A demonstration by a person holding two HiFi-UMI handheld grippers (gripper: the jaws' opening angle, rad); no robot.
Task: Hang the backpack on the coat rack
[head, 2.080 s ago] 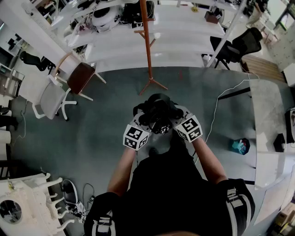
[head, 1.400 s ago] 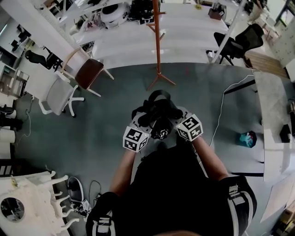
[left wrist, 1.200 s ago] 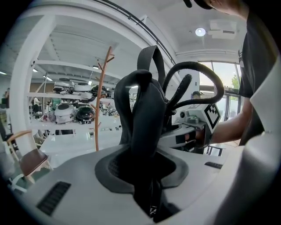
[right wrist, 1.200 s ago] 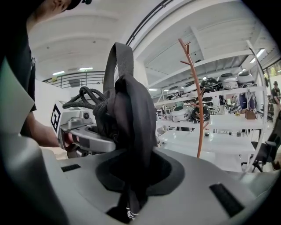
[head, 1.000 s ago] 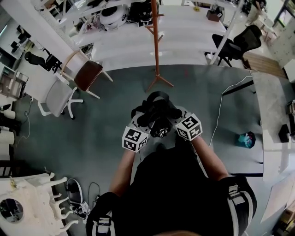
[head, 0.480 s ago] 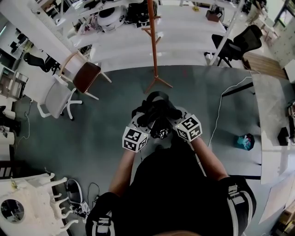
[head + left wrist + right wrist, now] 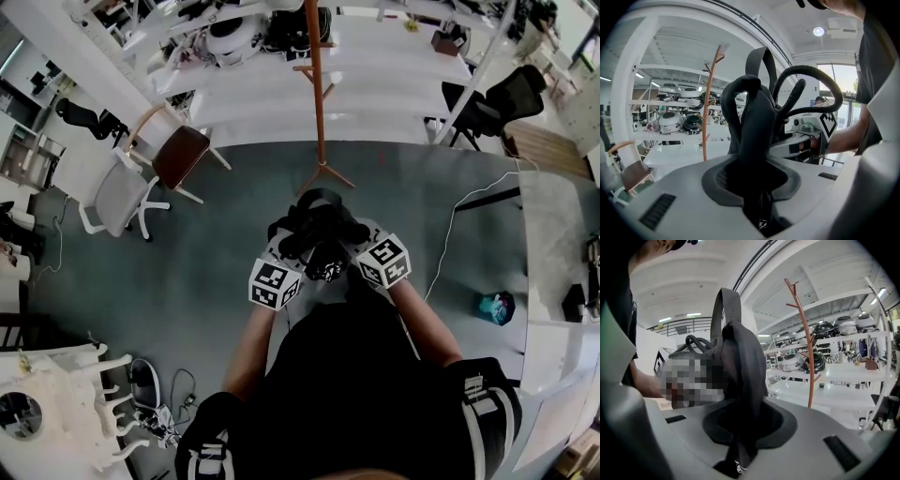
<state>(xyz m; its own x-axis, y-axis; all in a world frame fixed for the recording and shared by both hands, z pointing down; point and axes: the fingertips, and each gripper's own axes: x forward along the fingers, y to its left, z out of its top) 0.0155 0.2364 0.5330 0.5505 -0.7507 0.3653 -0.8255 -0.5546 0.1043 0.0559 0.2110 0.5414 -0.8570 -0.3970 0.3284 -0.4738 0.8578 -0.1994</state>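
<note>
Backpack point(image 7: 319, 225), black, is held up off the floor point(image 7: 206, 272) between both grippers, in front of the person's chest. It is not touching the coat rack point(image 7: 317, 94).

At the floor's far left edge stand a white chair point(image 7: 111, 199) and, just beside it, a wooden chair point(image 7: 173, 155) with a brown seat.

The left gripper point(image 7: 294, 246) pinches a black strap of the backpack, jaws closed on it. More straps loop above the jaws in the left gripper view.

The coat rack, a thin brown pole with short pegs, stands upright at the floor's far edge. White tables point(image 7: 375, 89) stand behind it.

The right gripper point(image 7: 351, 242) pinches a fold of the backpack's black fabric, and the top handle rises above it.

Toward the floor's right edge a white cable point(image 7: 450, 220) trails, and a teal object point(image 7: 490, 303) lies there.
</note>
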